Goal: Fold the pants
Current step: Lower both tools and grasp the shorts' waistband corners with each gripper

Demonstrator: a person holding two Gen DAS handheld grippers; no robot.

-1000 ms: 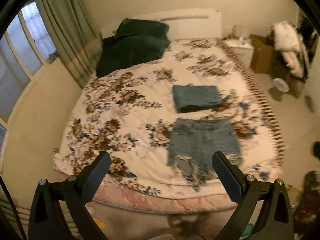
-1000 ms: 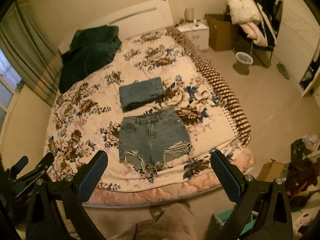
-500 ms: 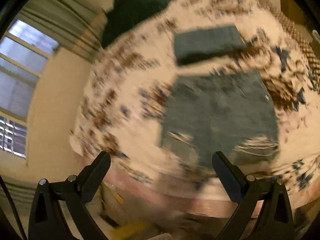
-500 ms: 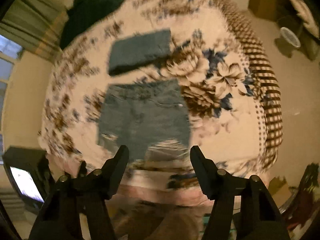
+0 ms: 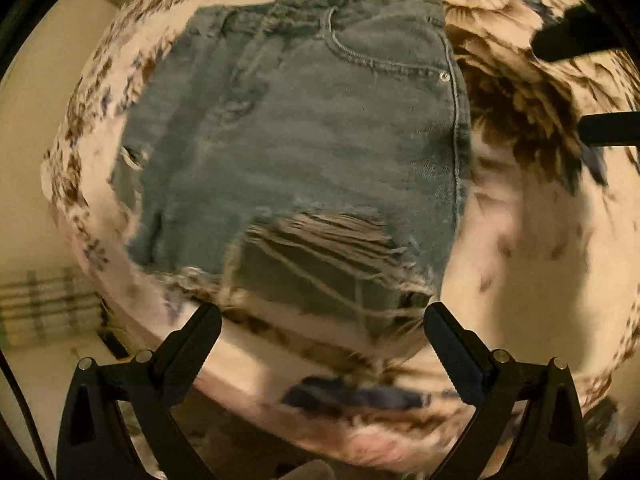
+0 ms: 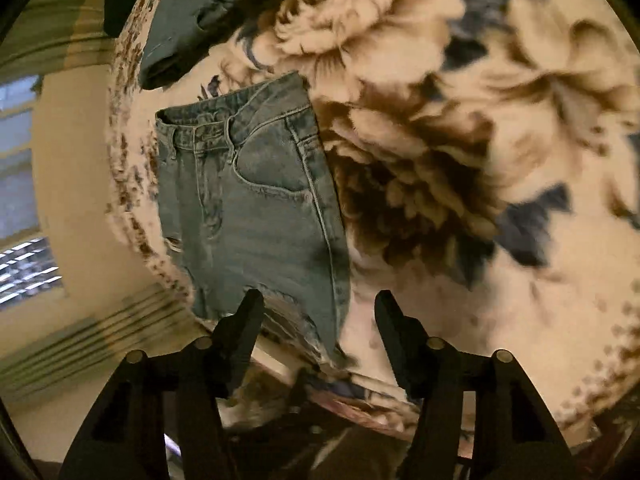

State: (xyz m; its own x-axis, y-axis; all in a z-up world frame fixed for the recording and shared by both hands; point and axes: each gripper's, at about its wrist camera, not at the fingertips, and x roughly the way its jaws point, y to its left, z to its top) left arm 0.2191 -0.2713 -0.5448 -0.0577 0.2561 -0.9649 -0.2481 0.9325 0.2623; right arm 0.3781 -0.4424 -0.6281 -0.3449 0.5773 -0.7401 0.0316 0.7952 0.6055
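Blue denim shorts (image 5: 304,152) with frayed, ripped hems lie flat on the floral bedspread (image 5: 528,208), waistband away from me. In the left wrist view my left gripper (image 5: 322,326) is open and empty, just above the ripped hem near the bed's front edge. In the right wrist view the shorts (image 6: 256,208) lie left of centre and my right gripper (image 6: 320,308) is open, half closed, over the shorts' lower right hem corner. A second, folded denim piece (image 6: 200,12) lies beyond the waistband.
The bed's front edge (image 5: 360,428) runs just below both grippers. A wall and curtain (image 6: 60,208) are at the left. The other gripper's dark fingers (image 5: 576,40) show at the left view's upper right. A dark green blanket (image 6: 120,4) lies far back.
Both grippers have dropped from high above the bed to close over the shorts' hem. The right gripper's fingers have narrowed from wide open to half open.
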